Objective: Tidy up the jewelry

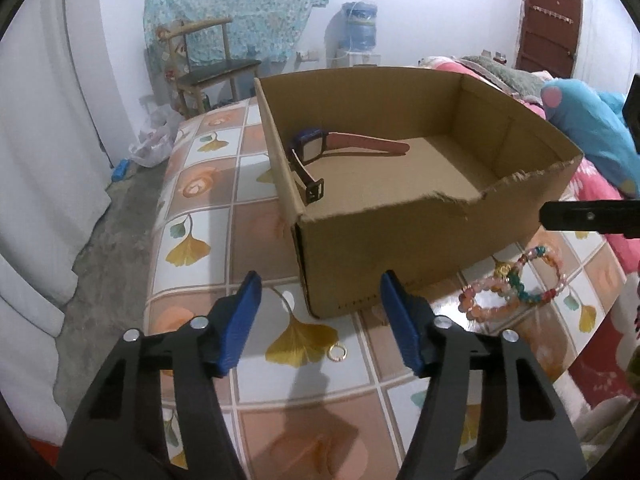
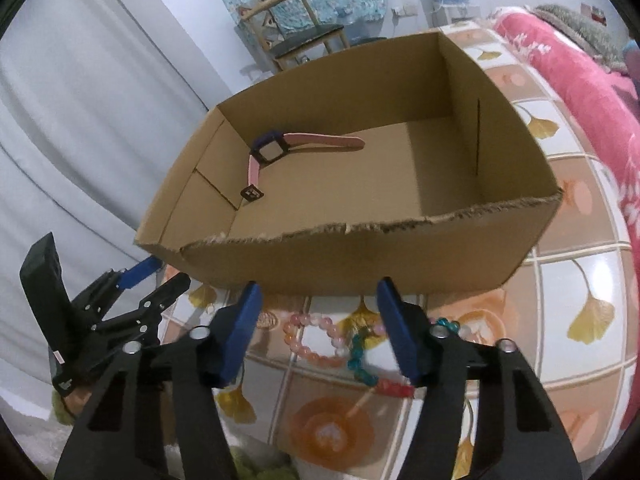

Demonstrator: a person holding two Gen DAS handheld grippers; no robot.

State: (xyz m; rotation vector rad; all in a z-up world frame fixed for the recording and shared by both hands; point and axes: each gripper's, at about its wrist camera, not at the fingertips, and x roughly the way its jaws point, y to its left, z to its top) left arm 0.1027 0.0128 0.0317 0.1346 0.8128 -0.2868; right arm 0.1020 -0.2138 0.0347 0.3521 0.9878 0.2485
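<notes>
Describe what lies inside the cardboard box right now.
Inside the cardboard box lies one pink-strapped watch by the left wall. The near wall hides the front strip of floor.

White walls [image 1: 440,8] close the room, with a pale curtain [image 1: 36,152] hanging at the left over a rough grey floor [image 1: 116,240]. A wooden chair [image 1: 208,68] stands before a blue floral cloth [image 1: 240,4] on the far wall, near a water dispenser [image 1: 360,28] and a brown door [image 1: 550,20]. A pink blanket [image 2: 568,64] lies beside the tiled-pattern tabletop [image 1: 200,216]
</notes>
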